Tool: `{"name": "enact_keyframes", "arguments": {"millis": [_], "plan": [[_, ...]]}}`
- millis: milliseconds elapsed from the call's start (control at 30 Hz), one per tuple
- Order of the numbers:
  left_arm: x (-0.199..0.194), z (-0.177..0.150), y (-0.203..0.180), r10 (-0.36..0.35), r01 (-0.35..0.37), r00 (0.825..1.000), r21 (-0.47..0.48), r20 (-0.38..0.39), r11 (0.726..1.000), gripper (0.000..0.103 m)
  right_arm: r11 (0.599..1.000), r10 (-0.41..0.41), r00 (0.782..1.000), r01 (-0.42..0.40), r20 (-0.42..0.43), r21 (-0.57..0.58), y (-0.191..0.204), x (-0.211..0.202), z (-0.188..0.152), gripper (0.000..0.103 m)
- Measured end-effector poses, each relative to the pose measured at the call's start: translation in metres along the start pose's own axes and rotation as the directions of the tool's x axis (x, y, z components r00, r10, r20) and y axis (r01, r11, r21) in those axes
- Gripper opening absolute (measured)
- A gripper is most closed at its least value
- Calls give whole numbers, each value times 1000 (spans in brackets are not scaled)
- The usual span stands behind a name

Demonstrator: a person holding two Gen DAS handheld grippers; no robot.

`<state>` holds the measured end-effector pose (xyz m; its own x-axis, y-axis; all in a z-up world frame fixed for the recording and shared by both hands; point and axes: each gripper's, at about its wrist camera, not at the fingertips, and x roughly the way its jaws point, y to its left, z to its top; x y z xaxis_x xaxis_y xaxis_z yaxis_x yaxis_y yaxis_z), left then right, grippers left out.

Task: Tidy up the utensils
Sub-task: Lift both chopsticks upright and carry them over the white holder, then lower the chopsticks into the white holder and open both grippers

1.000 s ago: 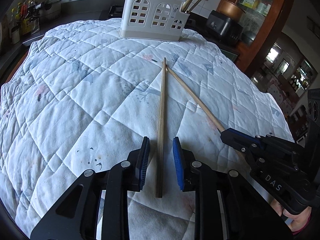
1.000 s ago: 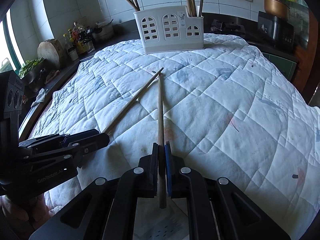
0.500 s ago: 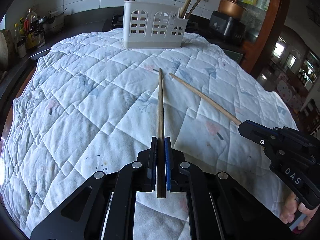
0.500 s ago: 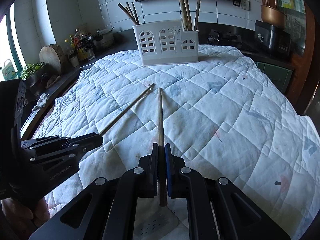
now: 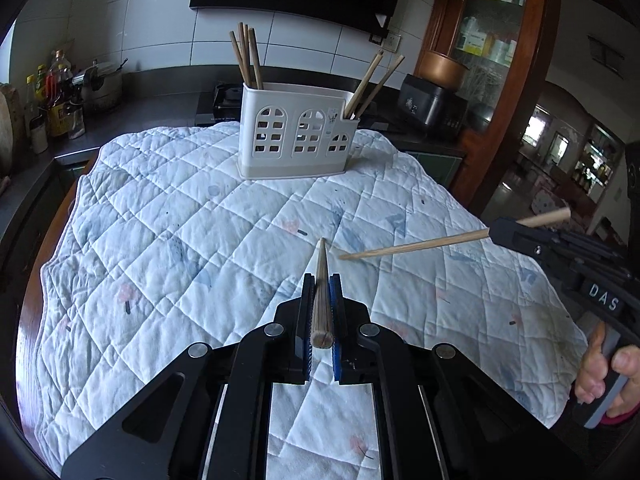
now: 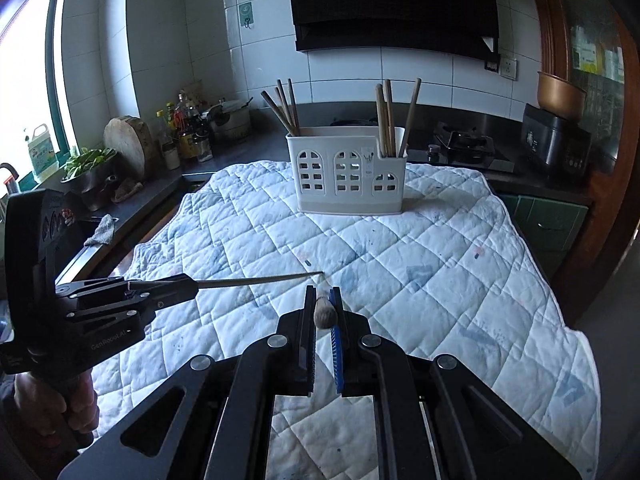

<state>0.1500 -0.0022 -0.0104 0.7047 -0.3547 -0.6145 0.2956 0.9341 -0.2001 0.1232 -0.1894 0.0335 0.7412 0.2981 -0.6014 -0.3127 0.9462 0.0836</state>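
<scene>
Quilt (image 5: 168,240) covers table; tiled kitchen wall (image 6: 420,76) behind

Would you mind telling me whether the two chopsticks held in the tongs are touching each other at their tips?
Apart. In the left wrist view the right chopstick's tip ends short of the left chopstick, with quilt showing between them.

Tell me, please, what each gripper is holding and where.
Left gripper clamps one chopstick near its thick end; right gripper clamps another chopstick likewise.
</scene>
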Motion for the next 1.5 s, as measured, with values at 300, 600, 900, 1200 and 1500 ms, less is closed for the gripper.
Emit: {"name": "enact_keyframes", "arguments": {"millis": [300,600,900,1200,1500], "plan": [[-6,46,-3,-22,20,1000,60,21,998,6,996,-4,1000,4,4,-90,-24,-4,86,7],[0,104,0,-34,30,999,97,40,995,6,992,-72,996,77,54,-97,-52,6,179,7],[-1,186,4,-7,-11,990,123,138,992,6,992,-99,990,107,102,-70,-72,40,247,7],[8,263,4,47,-80,959,108,279,991,6,987,-137,985,144,104,-70,-84,90,276,7],[55,290,20,100,-120,947,46,305,992,6,992,-109,992,113,55,-63,-97,137,269,7]]}}
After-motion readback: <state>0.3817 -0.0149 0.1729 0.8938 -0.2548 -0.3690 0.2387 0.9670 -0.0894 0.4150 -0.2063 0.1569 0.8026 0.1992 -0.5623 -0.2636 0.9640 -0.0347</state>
